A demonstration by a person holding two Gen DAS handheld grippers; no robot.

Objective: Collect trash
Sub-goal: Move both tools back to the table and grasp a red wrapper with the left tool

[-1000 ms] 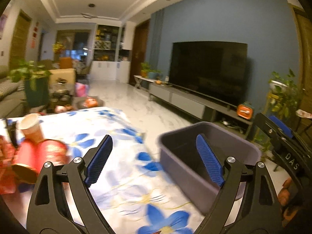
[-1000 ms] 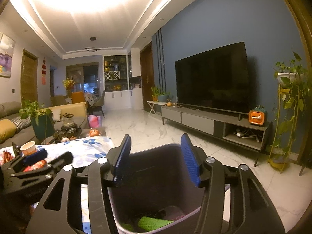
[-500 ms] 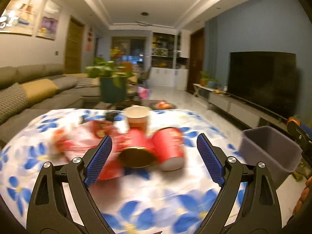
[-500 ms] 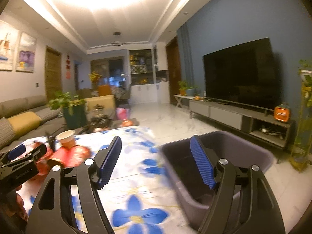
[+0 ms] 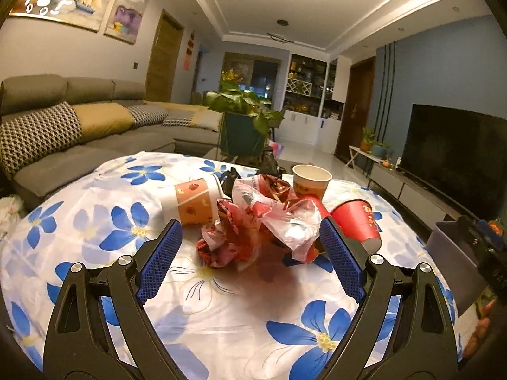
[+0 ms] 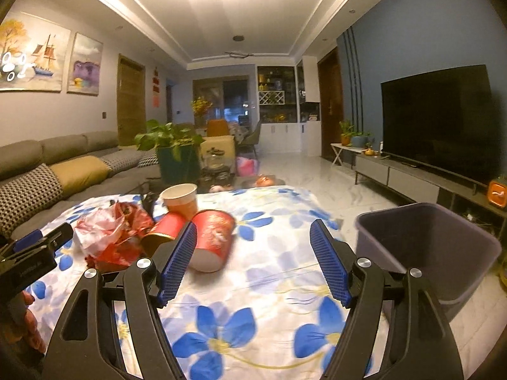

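A pile of trash lies on the flowered tablecloth (image 5: 221, 323): crumpled red and clear wrappers (image 5: 263, 218), an orange paper cup on its side (image 5: 190, 201), an upright paper cup (image 5: 311, 181) and a red cup on its side (image 5: 356, 221). My left gripper (image 5: 250, 259) is open and empty, just short of the wrappers. My right gripper (image 6: 253, 259) is open and empty above the cloth, with the red cup (image 6: 213, 240) by its left finger. The wrappers (image 6: 111, 234) lie further left. A grey bin (image 6: 434, 250) stands at the table's right.
A sofa (image 5: 63, 133) runs along the left. A potted plant (image 5: 244, 120) stands behind the table. A TV (image 6: 443, 120) on a low console fills the right wall. The bin also shows at the right edge of the left wrist view (image 5: 443, 253).
Both grippers have swung left, away from the bin and toward the trash pile. The left gripper now faces the wrappers; the right one has left the bin's mouth.
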